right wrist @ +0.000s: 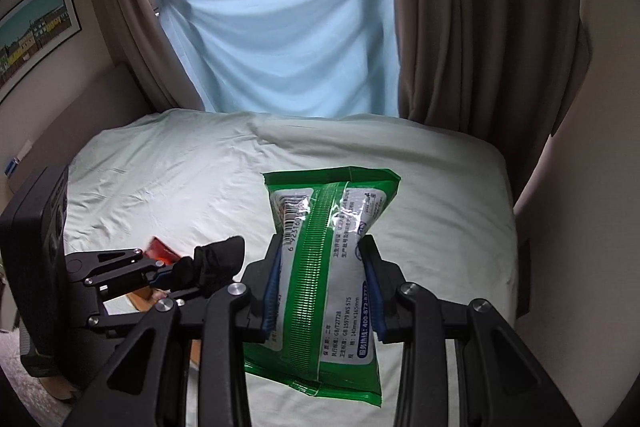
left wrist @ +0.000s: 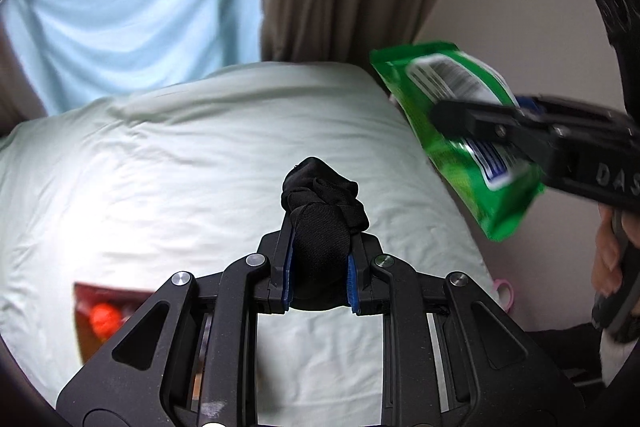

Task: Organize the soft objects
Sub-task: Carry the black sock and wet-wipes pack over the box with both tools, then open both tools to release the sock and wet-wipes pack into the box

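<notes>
- Left claw (left wrist: pixel 318 259) pinches a black fabric bundle (left wrist: pixel 322 211) at centre frame, above the bed (left wrist: pixel 160 167); most of the cloth bulges past the pads, so it could slide out
- Right claw (right wrist: pixel 324 291) squeezes the green wipes pack (right wrist: pixel 328 267) at its waist, centre frame; slick film may slip
- Claws sit close; a collision looks possible
</notes>
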The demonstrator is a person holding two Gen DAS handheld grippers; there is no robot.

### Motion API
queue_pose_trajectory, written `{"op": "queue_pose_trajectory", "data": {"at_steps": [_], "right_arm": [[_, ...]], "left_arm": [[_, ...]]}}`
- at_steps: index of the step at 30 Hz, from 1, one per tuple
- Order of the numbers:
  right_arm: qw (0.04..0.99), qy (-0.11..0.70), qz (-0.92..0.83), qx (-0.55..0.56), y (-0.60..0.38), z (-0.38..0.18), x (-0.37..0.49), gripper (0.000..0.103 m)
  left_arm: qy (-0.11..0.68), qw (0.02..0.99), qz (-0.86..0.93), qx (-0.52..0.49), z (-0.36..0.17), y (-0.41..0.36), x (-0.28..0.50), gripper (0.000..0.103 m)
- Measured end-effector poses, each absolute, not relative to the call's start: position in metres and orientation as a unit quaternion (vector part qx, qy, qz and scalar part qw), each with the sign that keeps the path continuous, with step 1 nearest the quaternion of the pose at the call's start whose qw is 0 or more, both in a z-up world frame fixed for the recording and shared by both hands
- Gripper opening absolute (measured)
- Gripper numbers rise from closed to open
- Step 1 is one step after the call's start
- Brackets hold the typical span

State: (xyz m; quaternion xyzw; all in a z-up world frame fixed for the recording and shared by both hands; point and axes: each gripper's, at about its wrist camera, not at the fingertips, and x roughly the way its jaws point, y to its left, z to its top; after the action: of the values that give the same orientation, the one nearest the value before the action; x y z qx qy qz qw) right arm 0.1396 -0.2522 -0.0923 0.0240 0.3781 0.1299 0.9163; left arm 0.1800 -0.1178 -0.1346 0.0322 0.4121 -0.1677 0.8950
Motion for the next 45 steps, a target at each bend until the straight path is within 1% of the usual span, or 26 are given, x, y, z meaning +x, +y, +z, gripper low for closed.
{"op": "queue_pose_trajectory", "data": {"at_steps": [6, 13, 23, 26, 36, 39, 42, 43, 44, 45], "right_arm": [[0.909, 0.395, 0.129, 0.042, -0.172, -0.101, 0.116, 0.033], [0.891, 0.43, 0.123, 0.077, -0.088, -0.142, 0.11, 0.033], [0.869, 0.475, 0.072, 0.122, -0.013, -0.202, 0.115, 0.033], [0.865, 0.482, 0.057, 0.129, 0.002, -0.217, 0.121, 0.033], [0.844, 0.514, 0.001, 0.155, 0.019, -0.286, 0.135, 0.033], [0.834, 0.529, -0.006, 0.156, 0.021, -0.31, 0.142, 0.033], [0.834, 0.528, -0.01, 0.16, 0.02, -0.322, 0.143, 0.033], [0.837, 0.524, -0.016, 0.157, 0.02, -0.323, 0.144, 0.033], [0.837, 0.524, -0.02, 0.157, 0.02, -0.325, 0.145, 0.034], [0.836, 0.524, -0.018, 0.161, 0.019, -0.327, 0.147, 0.038]], "left_arm": [[0.429, 0.892, -0.142, 0.012, -0.128, -0.03, 0.156, 0.017], [0.447, 0.889, -0.102, 0.006, -0.145, 0.065, 0.143, 0.017], [0.49, 0.867, -0.088, 0.005, -0.202, 0.172, 0.14, 0.017], [0.506, 0.858, -0.09, 0.01, -0.224, 0.19, 0.146, 0.017], [0.543, 0.833, -0.097, 0.037, -0.307, 0.205, 0.168, 0.017], [0.548, 0.829, -0.102, 0.043, -0.322, 0.202, 0.172, 0.017], [0.551, 0.825, -0.108, 0.055, -0.333, 0.197, 0.175, 0.017], [0.551, 0.825, -0.111, 0.059, -0.335, 0.196, 0.175, 0.018], [0.548, 0.826, -0.113, 0.062, -0.336, 0.195, 0.176, 0.028], [0.546, 0.828, -0.117, 0.061, -0.337, 0.195, 0.176, 0.038]]}}
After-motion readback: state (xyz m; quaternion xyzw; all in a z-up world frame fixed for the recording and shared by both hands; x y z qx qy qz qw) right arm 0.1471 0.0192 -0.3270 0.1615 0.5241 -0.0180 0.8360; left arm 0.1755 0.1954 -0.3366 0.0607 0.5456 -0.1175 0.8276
